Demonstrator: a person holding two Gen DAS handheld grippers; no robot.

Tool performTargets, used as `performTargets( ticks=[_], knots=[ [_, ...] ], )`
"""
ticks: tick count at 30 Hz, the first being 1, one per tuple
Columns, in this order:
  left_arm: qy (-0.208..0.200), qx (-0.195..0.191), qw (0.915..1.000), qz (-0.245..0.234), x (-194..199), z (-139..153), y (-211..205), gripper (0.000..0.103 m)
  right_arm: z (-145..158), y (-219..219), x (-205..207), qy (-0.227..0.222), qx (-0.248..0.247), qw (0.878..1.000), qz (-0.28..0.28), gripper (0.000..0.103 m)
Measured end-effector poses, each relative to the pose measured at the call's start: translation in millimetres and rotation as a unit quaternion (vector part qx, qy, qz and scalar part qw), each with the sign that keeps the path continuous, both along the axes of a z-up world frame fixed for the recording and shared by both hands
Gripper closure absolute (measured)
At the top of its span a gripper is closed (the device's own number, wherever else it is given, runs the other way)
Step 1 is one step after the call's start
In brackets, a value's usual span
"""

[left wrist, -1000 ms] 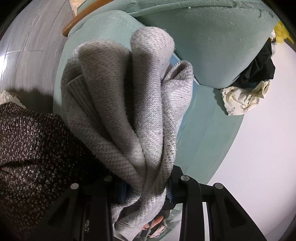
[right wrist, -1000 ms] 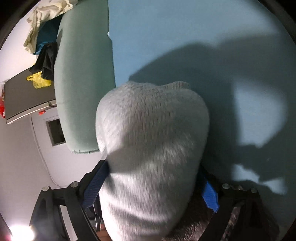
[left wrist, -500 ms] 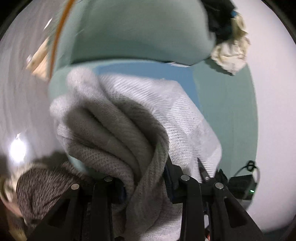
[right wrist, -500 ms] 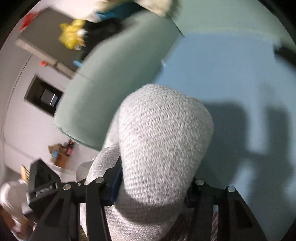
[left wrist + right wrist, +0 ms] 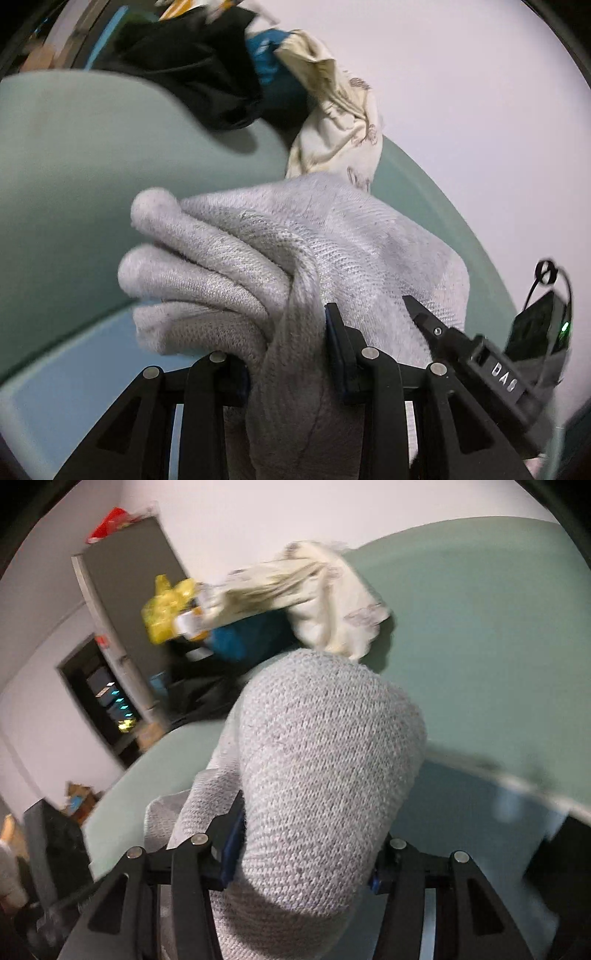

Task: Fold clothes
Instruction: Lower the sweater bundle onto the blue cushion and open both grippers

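Note:
A light grey knitted sweater (image 5: 295, 251) hangs bunched between both grippers, lifted in front of the teal sofa. My left gripper (image 5: 288, 350) is shut on a twisted bundle of its folds, which bulge out to the left in several rolls. In the right wrist view, the same sweater (image 5: 325, 746) rises as one thick rounded fold, and my right gripper (image 5: 306, 856) is shut on it, with the blue pads pressed into the knit on both sides. A black finger of the other gripper (image 5: 424, 317) pokes in behind the cloth on the right of the left wrist view.
The teal sofa back (image 5: 92, 166) stands close ahead, with a blue cover (image 5: 74, 354) on the seat below. A heap of black, blue and cream clothes (image 5: 332, 110) lies on the sofa back. A grey cabinet (image 5: 129, 590) and a yellow bag (image 5: 166, 609) stand behind.
Both grippers have risen and rolled with the sweater, so the views swung from the seat up to the sofa back and wall. The right jaws narrowed onto the fold. The dark speckled fabric left the left view.

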State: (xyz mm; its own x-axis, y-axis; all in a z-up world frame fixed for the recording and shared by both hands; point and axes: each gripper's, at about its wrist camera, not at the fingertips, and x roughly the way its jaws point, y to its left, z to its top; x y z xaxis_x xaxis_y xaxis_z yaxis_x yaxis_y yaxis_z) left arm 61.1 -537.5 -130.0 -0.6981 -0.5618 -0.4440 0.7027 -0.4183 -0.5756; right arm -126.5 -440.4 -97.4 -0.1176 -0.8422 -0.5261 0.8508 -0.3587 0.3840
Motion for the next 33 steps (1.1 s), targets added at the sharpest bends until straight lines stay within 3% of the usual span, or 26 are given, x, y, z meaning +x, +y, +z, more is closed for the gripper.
performTargets(
  ticks=[2, 5, 7, 9, 10, 11, 12, 13, 15, 16, 18, 21, 23, 28, 30, 33],
  knots=[
    [0.000, -0.016, 0.9997, 0.017, -42.6, -18.0, -29.3, 0.069, -8.5, -23.6, -30.5, 0.016, 0.007, 1.000, -0.010, 0.049],
    [-0.003, -0.024, 0.9987, 0.045, -54.9, -51.6, -44.3, 0.068, -39.5, -58.0, -80.1, 0.026, 0.019, 0.999, -0.021, 0.049],
    [-0.010, 0.002, 0.9985, 0.053, -55.8, -85.5, -51.7, 0.069, -71.4, -86.7, -107.2, 0.021, 0.051, 0.998, -0.037, 0.045],
    [-0.040, 0.049, 0.9970, 0.044, -75.7, -123.0, -71.6, 0.066, -117.8, -102.3, -129.0, -0.003, 0.120, 0.990, -0.078, 0.039],
    [-0.053, 0.063, 0.9960, 0.034, -84.2, -135.8, -75.9, 0.065, -140.0, -105.2, -138.6, -0.022, 0.154, 0.983, -0.097, 0.032],
    [-0.063, 0.058, 0.9959, 0.029, -89.0, -143.3, -73.2, 0.057, -153.0, -99.1, -146.2, -0.035, 0.156, 0.980, -0.119, 0.016],
    [-0.069, 0.020, 0.9968, 0.034, -91.0, -142.6, -63.3, 0.054, -157.6, -86.3, -151.5, -0.038, 0.134, 0.980, -0.142, 0.009],
    [-0.081, 0.006, 0.9962, 0.031, -92.7, -142.3, -59.1, 0.052, -159.3, -76.0, -154.5, -0.035, 0.124, 0.979, -0.158, 0.003],
    [-0.105, -0.019, 0.9939, 0.026, -95.3, -141.7, -51.3, 0.045, -151.9, -60.5, -151.3, -0.008, 0.134, 0.977, -0.164, 0.003],
    [-0.107, -0.010, 0.9938, 0.027, -88.7, -142.3, -52.5, 0.043, -144.7, -53.2, -147.6, 0.013, 0.145, 0.975, -0.166, 0.003],
    [-0.111, 0.011, 0.9934, 0.029, -75.1, -143.6, -55.2, 0.022, -129.9, -37.6, -139.8, 0.051, 0.165, 0.971, -0.167, 0.005],
    [-0.080, 0.071, 0.9941, 0.016, -34.6, -144.5, -60.8, 0.022, -106.1, -3.6, -123.2, 0.086, 0.175, 0.969, -0.155, 0.006],
    [-0.075, 0.084, 0.9933, 0.027, -9.7, -140.3, -55.2, 0.022, -94.1, 26.5, -106.0, 0.082, 0.173, 0.971, -0.142, 0.006],
    [-0.168, 0.035, 0.9852, -0.007, 27.8, -106.3, -25.7, 0.022, -71.0, 90.1, -42.2, 0.070, 0.165, 0.977, -0.111, 0.006],
    [-0.246, 0.015, 0.9680, -0.046, 29.2, -84.7, -7.9, 0.021, -58.8, 117.0, -9.3, 0.078, 0.160, 0.979, -0.102, 0.006],
    [-0.286, -0.040, 0.9560, -0.053, 35.0, -40.6, 23.8, 0.020, -36.3, 148.5, 34.3, 0.079, 0.150, 0.981, -0.094, 0.005]
  ],
)
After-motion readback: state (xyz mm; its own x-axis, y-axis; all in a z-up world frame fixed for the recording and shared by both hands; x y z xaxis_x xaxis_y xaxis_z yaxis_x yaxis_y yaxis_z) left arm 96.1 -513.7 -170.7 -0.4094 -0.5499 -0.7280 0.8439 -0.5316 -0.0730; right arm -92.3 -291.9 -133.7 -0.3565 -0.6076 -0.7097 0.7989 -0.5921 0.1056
